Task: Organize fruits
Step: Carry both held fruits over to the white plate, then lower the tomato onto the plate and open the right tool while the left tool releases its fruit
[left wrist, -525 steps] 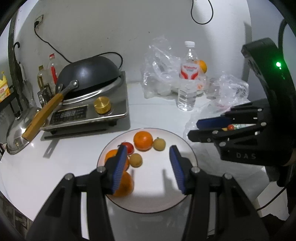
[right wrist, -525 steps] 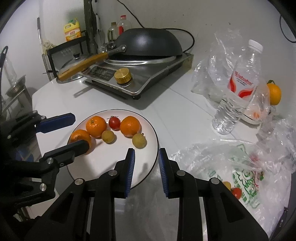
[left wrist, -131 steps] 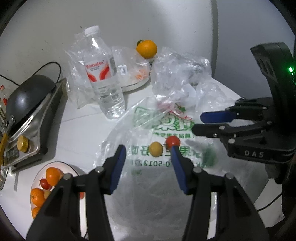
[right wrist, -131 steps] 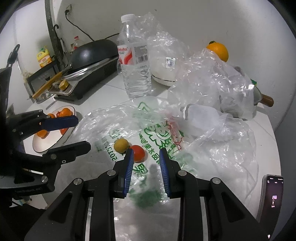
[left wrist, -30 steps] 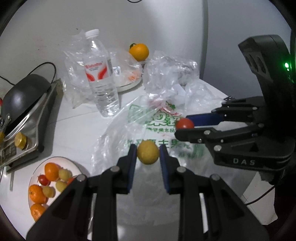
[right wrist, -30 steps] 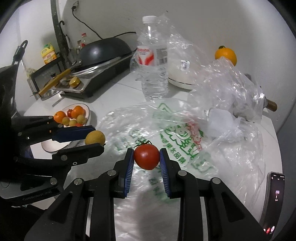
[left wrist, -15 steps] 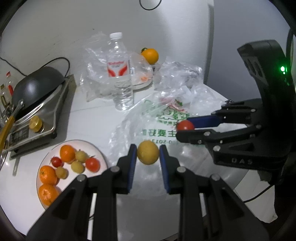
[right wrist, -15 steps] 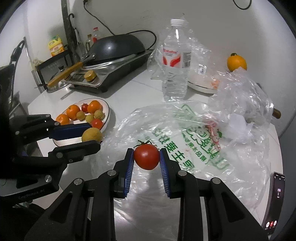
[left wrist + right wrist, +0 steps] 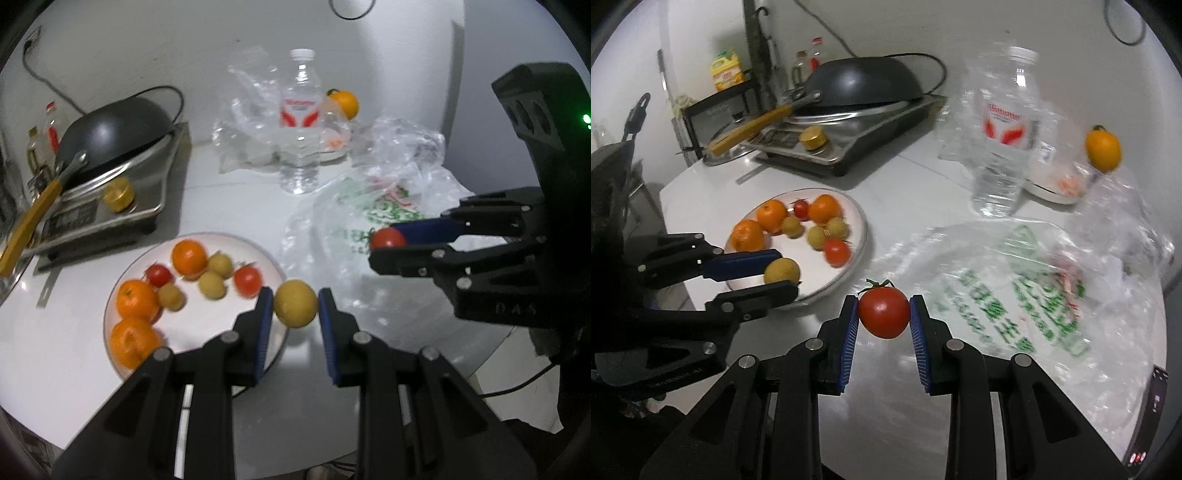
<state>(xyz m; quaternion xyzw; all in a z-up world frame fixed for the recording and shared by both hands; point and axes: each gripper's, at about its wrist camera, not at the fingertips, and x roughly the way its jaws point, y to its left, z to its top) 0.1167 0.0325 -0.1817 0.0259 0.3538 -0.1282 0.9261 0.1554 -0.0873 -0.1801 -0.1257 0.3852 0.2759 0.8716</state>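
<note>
My left gripper (image 9: 295, 304) is shut on a small yellow fruit (image 9: 295, 302) and holds it above the right rim of the white plate (image 9: 207, 325). The plate holds several oranges, small yellow fruits and two red tomatoes. My right gripper (image 9: 884, 313) is shut on a red tomato (image 9: 884, 312) with a green stem, held above the table just right of the plate (image 9: 857, 218). In the right wrist view the left gripper (image 9: 777, 271) and its yellow fruit (image 9: 782, 271) hover over the plate's near edge. In the left wrist view the right gripper (image 9: 388, 242) holds the tomato (image 9: 388, 238) over the plastic bag.
A printed plastic bag (image 9: 1015, 280) lies flat on the table to the right. A water bottle (image 9: 1004, 133) stands behind it, with an orange (image 9: 1103, 147) and crumpled bags. A wok on an induction cooker (image 9: 857, 92) stands at the back left. A phone (image 9: 1148, 417) lies at the far right edge.
Both grippers have swung left from the plastic bag toward the plate, each still holding its fruit. The plate is now much closer and below the left gripper.
</note>
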